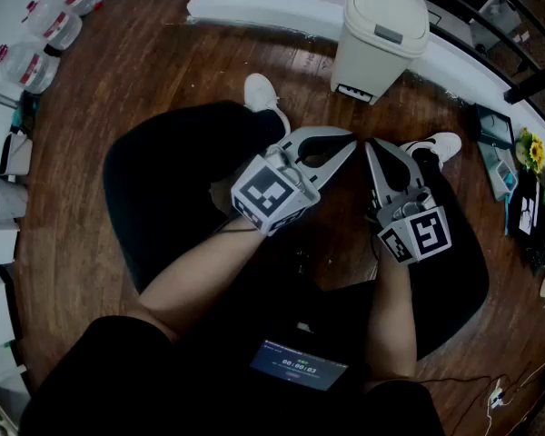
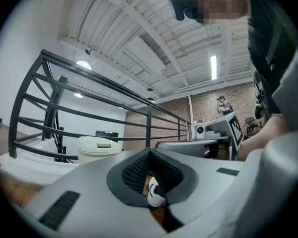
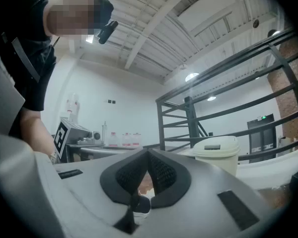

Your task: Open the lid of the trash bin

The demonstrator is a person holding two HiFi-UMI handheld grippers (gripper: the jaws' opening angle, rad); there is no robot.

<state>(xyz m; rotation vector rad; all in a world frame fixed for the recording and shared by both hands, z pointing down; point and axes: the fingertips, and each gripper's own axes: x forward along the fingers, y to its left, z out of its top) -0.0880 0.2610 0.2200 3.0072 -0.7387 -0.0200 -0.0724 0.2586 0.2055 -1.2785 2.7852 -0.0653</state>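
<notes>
1. The trash bin (image 1: 368, 62) stands just before the railing (image 2: 104, 82); its lid (image 1: 381, 7) is down;
2. The left gripper (image 1: 350, 139) and right gripper (image 1: 371, 143), both pressed together and empty, hover well short of the railing;
3. The lid looks like light, stiff plastic; pressing its grey tab (image 1: 388, 34) with a closed tip seems the likeliest way in.

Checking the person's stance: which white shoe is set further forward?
The left shoe, at the head view's left: it lies level with the base of the trash bin, while the right shoe sits further back.
</notes>
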